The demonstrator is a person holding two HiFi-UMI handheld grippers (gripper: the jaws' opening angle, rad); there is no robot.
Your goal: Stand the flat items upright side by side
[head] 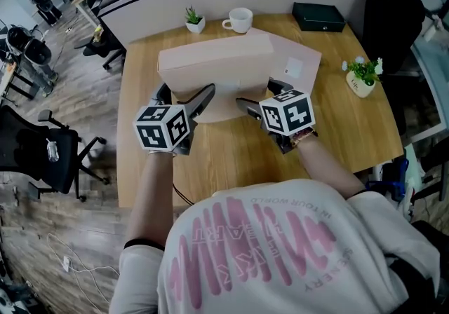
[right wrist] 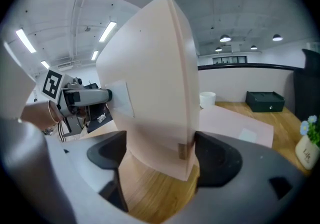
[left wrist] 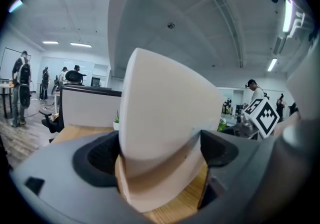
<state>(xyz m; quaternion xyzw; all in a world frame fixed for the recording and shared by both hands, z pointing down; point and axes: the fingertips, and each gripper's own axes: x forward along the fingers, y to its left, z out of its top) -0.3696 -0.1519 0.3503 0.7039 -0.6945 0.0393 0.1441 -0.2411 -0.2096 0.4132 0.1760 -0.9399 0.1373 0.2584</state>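
Note:
A pale pink flat box (head: 214, 60) stands on its long edge in the middle of the wooden desk (head: 351, 130). My left gripper (head: 188, 106) is shut on its left end, and my right gripper (head: 259, 99) is shut on its right end. In the left gripper view the box (left wrist: 165, 103) fills the gap between the dark pads (left wrist: 97, 158). In the right gripper view the box (right wrist: 150, 78) sits the same way between the pads (right wrist: 217, 158). A second flat pink package (head: 298, 60) with a white label lies flat behind the box at the right.
Along the desk's far edge stand a small potted plant (head: 194, 19), a white cup (head: 239, 20) and a black case (head: 318, 17). A flower pot (head: 362, 78) is at the right. A curved partition closes the back. An office chair (head: 42, 151) stands left of the desk.

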